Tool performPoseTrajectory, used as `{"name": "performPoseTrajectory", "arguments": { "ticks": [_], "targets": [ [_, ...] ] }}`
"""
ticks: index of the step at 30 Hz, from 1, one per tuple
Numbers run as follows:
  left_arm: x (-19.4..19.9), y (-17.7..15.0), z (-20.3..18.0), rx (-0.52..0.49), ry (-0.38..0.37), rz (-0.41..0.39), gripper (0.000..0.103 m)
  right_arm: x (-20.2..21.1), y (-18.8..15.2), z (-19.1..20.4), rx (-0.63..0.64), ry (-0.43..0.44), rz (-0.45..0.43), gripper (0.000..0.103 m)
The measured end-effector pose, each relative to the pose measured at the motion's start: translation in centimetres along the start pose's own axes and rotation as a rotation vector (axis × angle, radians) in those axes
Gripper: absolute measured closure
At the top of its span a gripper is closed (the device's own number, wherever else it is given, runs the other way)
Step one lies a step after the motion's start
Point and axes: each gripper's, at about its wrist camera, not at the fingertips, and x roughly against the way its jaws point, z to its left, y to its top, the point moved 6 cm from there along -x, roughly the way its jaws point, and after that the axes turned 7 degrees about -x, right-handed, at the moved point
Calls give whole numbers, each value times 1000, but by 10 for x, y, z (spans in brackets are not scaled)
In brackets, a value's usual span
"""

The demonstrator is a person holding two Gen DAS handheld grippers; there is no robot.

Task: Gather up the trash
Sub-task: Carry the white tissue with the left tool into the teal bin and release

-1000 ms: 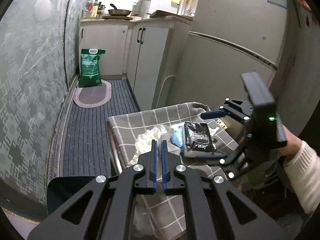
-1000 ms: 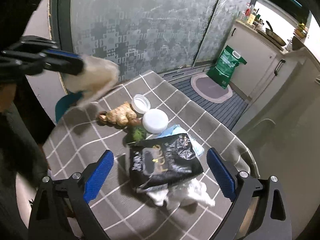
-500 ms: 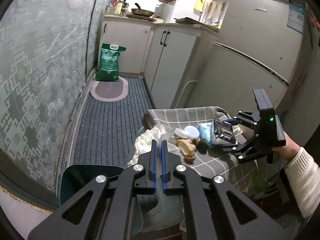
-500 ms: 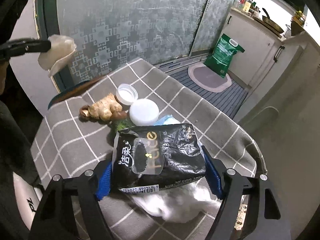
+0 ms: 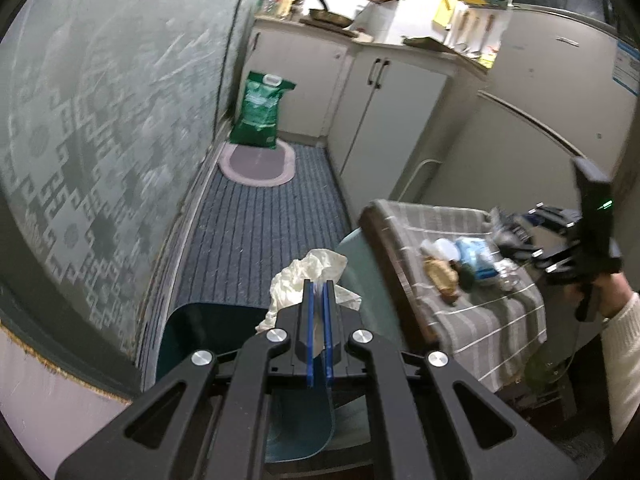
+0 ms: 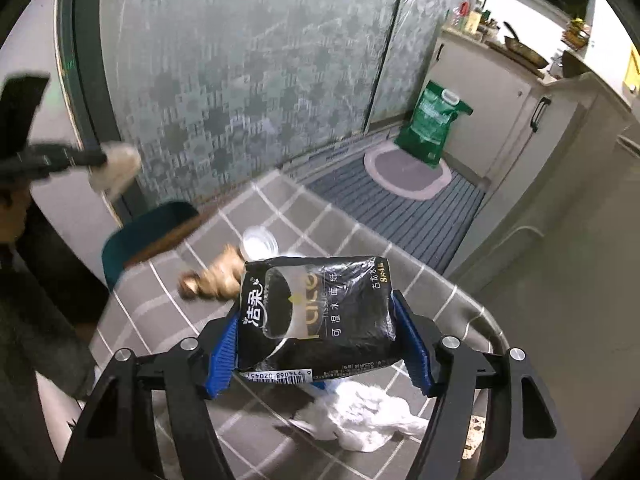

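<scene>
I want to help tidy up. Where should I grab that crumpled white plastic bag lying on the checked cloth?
Pinch the crumpled white plastic bag at its puffy raised middle, coming straight down from above. It lies low and floppy on the checked cloth, so a bunched fold on top probably gives the best grip. The black tissue pack hangs just above it.

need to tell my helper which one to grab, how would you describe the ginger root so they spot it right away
Look at the small table with the grey checked cloth. The ginger root lies on it behind the black tissue pack and beside the round white lid. It is the only knobbly tan lump there.
</scene>
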Motion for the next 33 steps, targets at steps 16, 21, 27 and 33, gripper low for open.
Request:
{"name": "performPoseTrajectory", "arguments": {
  "ticks": [16, 21, 27, 33],
  "targets": [
    [-40, -73, 43, 16, 50, 197, 98, -18, 42, 136, -52, 156, -7, 33],
    [-56, -98, 58, 9, 67, 268, 98, -43, 41, 171, -85, 182, 42, 33],
    [-69, -122, 78, 32, 74, 334, 98, -71, 45, 193, -97, 186, 89, 33],
    [-75, -137, 89, 38, 89, 372, 98, -92, 50, 209, -118, 201, 125, 33]
  ]
}}
